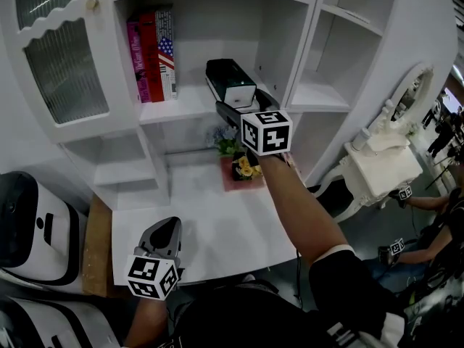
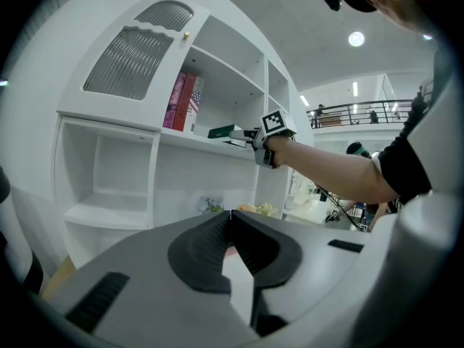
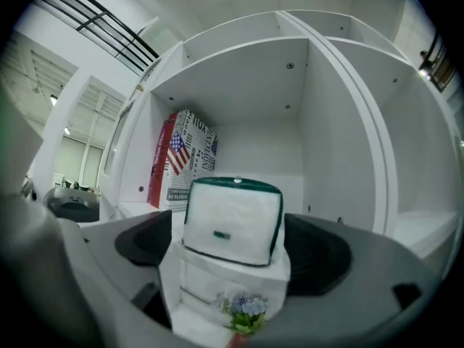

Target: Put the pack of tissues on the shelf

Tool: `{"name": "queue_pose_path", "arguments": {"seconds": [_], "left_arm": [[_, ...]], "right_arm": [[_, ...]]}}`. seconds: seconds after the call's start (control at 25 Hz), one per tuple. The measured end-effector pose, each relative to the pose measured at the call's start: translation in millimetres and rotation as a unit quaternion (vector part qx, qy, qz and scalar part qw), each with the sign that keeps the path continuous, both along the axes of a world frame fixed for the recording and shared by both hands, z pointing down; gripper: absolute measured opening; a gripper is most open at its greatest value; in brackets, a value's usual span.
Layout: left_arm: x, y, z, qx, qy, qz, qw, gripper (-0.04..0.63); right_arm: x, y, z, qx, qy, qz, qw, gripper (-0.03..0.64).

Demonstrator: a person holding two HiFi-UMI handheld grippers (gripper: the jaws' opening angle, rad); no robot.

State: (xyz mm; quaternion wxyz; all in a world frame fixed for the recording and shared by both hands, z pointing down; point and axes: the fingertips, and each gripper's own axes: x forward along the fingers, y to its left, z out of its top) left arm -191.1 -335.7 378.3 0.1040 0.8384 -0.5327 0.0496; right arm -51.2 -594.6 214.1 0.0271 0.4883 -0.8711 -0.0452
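Note:
The pack of tissues (image 1: 230, 82), white with a dark green rim, rests on the white shelf (image 1: 181, 107) beside the books. My right gripper (image 1: 233, 107) reaches level to it and is open. In the right gripper view the pack (image 3: 233, 216) stands between the two pads (image 3: 148, 241) with a small gap at each side, its base on the shelf board (image 3: 141, 210). My left gripper (image 1: 168, 230) hangs low over the desk's front left, shut with nothing in it; its tips meet in the left gripper view (image 2: 230, 214). From there the pack (image 2: 225, 131) shows on the shelf.
Red and flag-printed books (image 1: 154, 53) stand at the shelf's left. A small flower pot (image 1: 245, 167) sits on a pink mat on the white desk (image 1: 210, 230) below. A glass-fronted cabinet door (image 1: 61, 64) is at left. A white dresser (image 1: 380, 162) and other people stand at right.

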Motion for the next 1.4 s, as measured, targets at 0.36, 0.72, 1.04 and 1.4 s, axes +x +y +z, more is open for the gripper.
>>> {"name": "queue_pose_path", "arguments": {"seconds": [0.36,0.72,1.04,1.4], "left_arm": [[5,12,3,0.002,0.001,0.028,0.9996,0.015],[5,27,-1,0.006,0.004,0.06,0.9982,0.015],[-8,38,-6,0.011,0.005,0.075,0.9971,0.015],[5,51,1,0.011,0.008,0.108,0.9941,0.015]], "right_arm": [[10,47,1,0.019,-0.012,-0.003,1.0,0.46],[14,120,18,0.012,-0.072,-0.021,0.997,0.078],[14,183,49,-0.001,-0.105,-0.043,0.993,0.008],[18,233,83,-0.025,-0.106,-0.036,0.993,0.006]]}}
